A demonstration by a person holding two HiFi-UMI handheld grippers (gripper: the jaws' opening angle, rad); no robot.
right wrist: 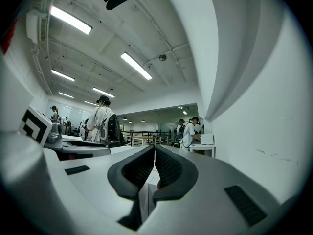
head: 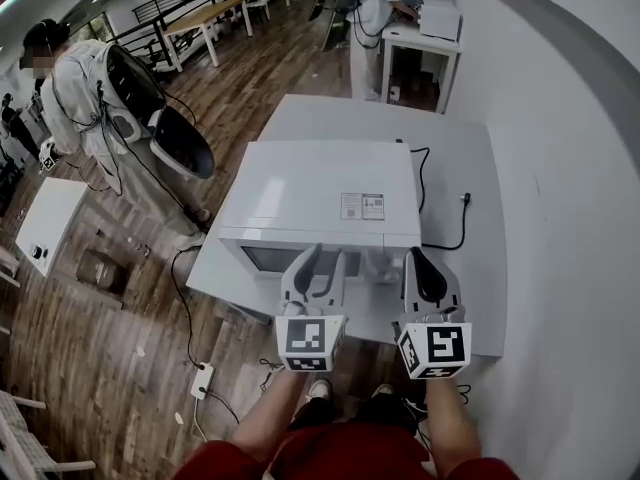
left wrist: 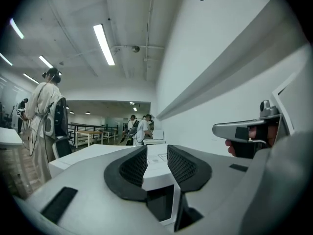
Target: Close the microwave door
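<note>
A white microwave (head: 320,193) stands on a white table (head: 470,158), its dark door window (head: 270,259) facing me. The door looks flush with the front. Both grippers hover level just in front of that face, near its top edge. My left gripper (head: 320,266) is open; between its pads (left wrist: 134,166) shows the microwave's top corner (left wrist: 156,175), with nothing held. My right gripper (head: 425,270) is to its right, before the control-panel side, shut with its pads (right wrist: 139,169) meeting and nothing in them. My left gripper (left wrist: 157,153) and my right gripper (right wrist: 154,153) both look out over the microwave top.
A black cable and plug (head: 455,218) lie on the table right of the microwave. A white wall (head: 560,168) runs along the right. A person with a backpack (head: 100,98) stands at left by a small table (head: 50,218). A power strip (head: 203,378) lies on the wooden floor.
</note>
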